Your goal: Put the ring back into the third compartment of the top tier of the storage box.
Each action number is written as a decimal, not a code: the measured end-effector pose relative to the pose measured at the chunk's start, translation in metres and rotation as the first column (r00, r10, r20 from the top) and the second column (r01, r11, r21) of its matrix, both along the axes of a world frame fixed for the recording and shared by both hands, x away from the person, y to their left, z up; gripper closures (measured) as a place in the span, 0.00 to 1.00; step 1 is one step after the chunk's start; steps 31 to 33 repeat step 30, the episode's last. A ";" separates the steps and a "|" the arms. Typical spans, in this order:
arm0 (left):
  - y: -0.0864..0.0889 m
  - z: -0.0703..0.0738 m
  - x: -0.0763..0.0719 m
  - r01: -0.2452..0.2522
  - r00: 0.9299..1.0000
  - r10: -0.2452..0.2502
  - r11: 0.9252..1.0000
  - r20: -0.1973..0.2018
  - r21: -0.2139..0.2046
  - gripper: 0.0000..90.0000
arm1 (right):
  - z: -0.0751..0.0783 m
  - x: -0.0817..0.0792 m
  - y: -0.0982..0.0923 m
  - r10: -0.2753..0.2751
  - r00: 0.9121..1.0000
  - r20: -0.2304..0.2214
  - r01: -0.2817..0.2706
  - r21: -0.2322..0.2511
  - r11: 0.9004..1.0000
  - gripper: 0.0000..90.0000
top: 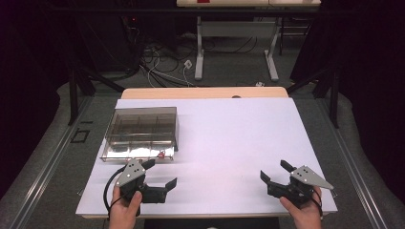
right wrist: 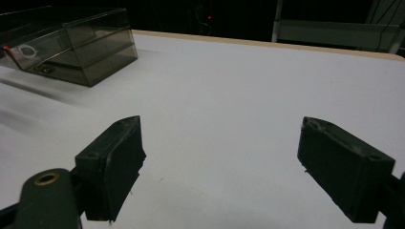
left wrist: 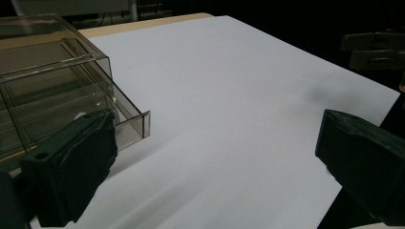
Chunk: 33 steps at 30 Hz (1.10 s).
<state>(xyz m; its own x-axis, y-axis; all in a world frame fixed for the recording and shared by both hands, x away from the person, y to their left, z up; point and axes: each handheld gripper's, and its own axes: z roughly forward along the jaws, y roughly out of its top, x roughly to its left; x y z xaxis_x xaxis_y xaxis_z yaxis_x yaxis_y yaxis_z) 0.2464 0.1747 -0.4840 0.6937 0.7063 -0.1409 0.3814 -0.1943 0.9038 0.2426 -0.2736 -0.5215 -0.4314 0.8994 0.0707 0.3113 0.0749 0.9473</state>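
Note:
A smoky clear plastic drawer box (top: 142, 129) stands on the left of the white table top (top: 229, 143), with a drawer pulled out toward me (top: 136, 151). Something small and red (top: 161, 154) lies in that drawer near its right end. My left gripper (top: 161, 172) hovers just in front of the drawer, open and holding nothing; in the left gripper view the drawer's corner (left wrist: 138, 125) sits beside my left jaw. My right gripper (top: 275, 171) is open at the front right, nothing between its jaws, the box (right wrist: 71, 43) far off at the upper left of its view.
The white sheet covers most of a wooden table whose far edge (top: 205, 92) shows behind it. Beyond stand a second table's legs (top: 199, 52) and loose cables (top: 162, 67) on the floor. Dark stands (top: 74, 90) flank both sides.

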 end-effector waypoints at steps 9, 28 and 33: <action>-0.005 -0.012 -0.001 0.028 1.000 -0.028 0.999 -0.008 0.026 0.00 | -0.001 0.000 0.001 0.000 1.000 -0.012 0.000 -0.007 1.000 0.17; -0.016 -0.033 -0.001 0.091 0.995 -0.087 0.993 -0.056 0.081 0.01 | -0.004 0.002 0.001 0.024 1.000 -0.020 -0.024 -0.015 1.000 0.17; -0.016 -0.035 -0.001 0.090 0.995 -0.086 0.993 -0.056 0.080 0.01 | -0.005 0.002 0.001 0.037 0.999 -0.006 -0.037 -0.026 0.999 0.17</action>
